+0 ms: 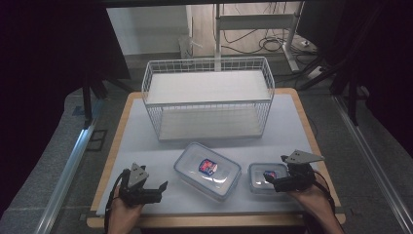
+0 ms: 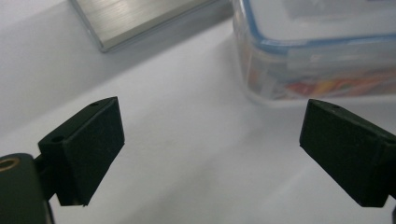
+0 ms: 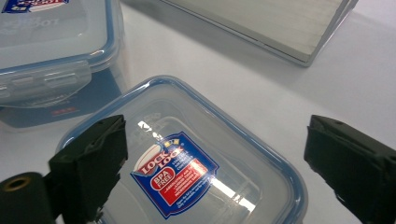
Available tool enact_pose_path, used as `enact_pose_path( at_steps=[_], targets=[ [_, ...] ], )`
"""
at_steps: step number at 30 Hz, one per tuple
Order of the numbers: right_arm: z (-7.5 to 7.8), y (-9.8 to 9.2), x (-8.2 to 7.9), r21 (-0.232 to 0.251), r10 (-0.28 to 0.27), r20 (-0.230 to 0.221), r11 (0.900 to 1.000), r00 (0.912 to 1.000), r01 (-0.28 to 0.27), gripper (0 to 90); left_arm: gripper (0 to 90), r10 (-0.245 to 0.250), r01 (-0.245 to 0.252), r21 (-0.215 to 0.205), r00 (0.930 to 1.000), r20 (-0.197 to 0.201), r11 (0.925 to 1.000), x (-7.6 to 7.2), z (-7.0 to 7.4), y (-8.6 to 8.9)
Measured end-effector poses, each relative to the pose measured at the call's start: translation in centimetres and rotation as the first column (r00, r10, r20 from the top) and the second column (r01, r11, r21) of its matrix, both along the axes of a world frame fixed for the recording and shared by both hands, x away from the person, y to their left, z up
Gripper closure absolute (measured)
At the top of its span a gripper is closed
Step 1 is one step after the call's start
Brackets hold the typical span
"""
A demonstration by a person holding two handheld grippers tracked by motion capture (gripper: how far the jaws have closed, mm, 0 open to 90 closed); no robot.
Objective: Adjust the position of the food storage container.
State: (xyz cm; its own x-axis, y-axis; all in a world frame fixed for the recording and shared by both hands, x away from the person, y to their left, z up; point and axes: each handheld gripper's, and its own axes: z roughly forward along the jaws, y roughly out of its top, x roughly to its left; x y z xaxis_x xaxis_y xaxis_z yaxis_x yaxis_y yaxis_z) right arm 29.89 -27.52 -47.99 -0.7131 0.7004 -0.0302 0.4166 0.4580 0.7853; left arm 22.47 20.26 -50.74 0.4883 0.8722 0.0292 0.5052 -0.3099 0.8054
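On the desk point(image 1: 146, 146), seen from the high view, a large lidded clear box point(image 1: 207, 170) lies just past centre toward 6 o'clock, turned at a slant; a small lidded clear box point(image 1: 267, 177) sits just beside it at its 3 o'clock, the two apart by a narrow gap; each lid carries a red and blue label. A white wire basket point(image 1: 208, 97) stands at 12 o'clock from the boxes, well apart from them.

The left claw point(image 1: 157, 187) hovers at 9 o'clock of the large box, near but not touching it; in the left gripper view its jaws stand wide apart over the bare desk, with the large box point(image 2: 317, 56) ahead at 1 o'clock.

The right claw point(image 1: 269, 180) hangs over the small box, at that box's 3 o'clock edge; in the right gripper view its jaws are spread wide above the small box's lid point(image 3: 187, 172), nothing clamped between them; the large box point(image 3: 56, 51) shows at 10 o'clock.
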Motion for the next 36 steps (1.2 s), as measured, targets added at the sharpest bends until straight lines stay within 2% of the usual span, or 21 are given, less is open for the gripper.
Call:
enact_pose_path(
  at_steps=[2, 4, 10, 16, 20, 23, 24, 27, 29, 32, 33, 36],
  targets=[
    [0.1, 0.0, 0.0, 0.009, 0.003, -0.007, 1.000, 1.0000, -0.003, 7.5, 3.3, -0.002, 0.002, -0.011, 1.0000, 0.005, 0.9999, 0.0, 0.0, 0.0],
    [0.2, 0.1, -0.1, 0.006, 0.004, -0.001, 1.000, 1.0000, -0.004, 8.3, 2.0, 0.005, -0.005, -0.004, 1.0000, 0.007, 1.0000, 0.0, 0.0, 0.1],
    [0.1, 0.2, -0.1, 0.001, 0.007, -0.009, 1.000, 0.9999, -0.007, 11.0, 2.1, 0.012, -0.011, -0.026, 0.9999, 0.008, 0.9996, 0.0, 0.1, 0.4],
    [0.1, 0.4, -0.2, 0.004, 0.024, -0.019, 1.000, 0.9995, -0.024, 19.2, 2.0, 0.005, -0.005, -0.015, 1.0000, 0.002, 0.9999, 0.0, 0.0, 0.1],
    [0.3, 0.5, -0.4, 0.004, 0.040, -0.032, 0.999, 0.9987, -0.040, 31.0, 2.1, 0.002, -0.002, -0.005, 1.0000, 0.001, 1.0000, 0.0, 0.0, 0.0],
    [0.7, 0.8, -0.8, 0.005, 0.065, -0.033, 0.998, 0.9973, -0.065, 50.2, 2.1, 0.003, -0.003, -0.008, 1.0000, 0.002, 1.0000, 0.0, 0.0, -0.1],
    [1.1, 1.0, -1.1, 0.013, 0.094, -0.030, 0.995, 0.9951, -0.094, 63.8, 2.1, 0.003, -0.003, -0.007, 1.0000, 0.002, 1.0000, 0.0, 0.0, -0.1],
    [1.3, 1.8, -1.8, 0.010, 0.149, -0.033, 0.989, 0.9884, -0.148, 80.8, 2.1, 0.003, -0.003, -0.005, 1.0000, 0.003, 1.0000, 0.0, 0.0, -0.1],
    [1.2, 2.5, -2.2, 0.002, 0.187, -0.045, 0.982, 0.9813, -0.187, 88.7, 2.1, 0.002, -0.002, -0.003, 1.0000, 0.001, 1.0000, 0.0, 0.0, -0.1],
    [0.9, 3.7, -3.0, -0.014, 0.236, -0.067, 0.971, 0.9695, -0.237, 89.0, 2.2, 0.005, -0.005, -0.006, 1.0000, 0.004, 1.0000, 0.0, 0.0, -0.1],
    [0.9, 3.7, -3.0, -0.014, 0.236, -0.067, 0.971, 0.9695, -0.237, 89.0, 2.2, 0.005, -0.005, -0.006, 1.0000, 0.004, 1.0000, 0.0, 0.0, -0.1],
    [0.4, 4.9, -3.9, -0.027, 0.279, -0.088, 0.959, 0.9564, -0.282, 89.0, 2.3, 0.004, -0.004, 0.000, 1.0000, 0.000, 1.0000, 0.0, 0.0, -0.1]
  ],
)
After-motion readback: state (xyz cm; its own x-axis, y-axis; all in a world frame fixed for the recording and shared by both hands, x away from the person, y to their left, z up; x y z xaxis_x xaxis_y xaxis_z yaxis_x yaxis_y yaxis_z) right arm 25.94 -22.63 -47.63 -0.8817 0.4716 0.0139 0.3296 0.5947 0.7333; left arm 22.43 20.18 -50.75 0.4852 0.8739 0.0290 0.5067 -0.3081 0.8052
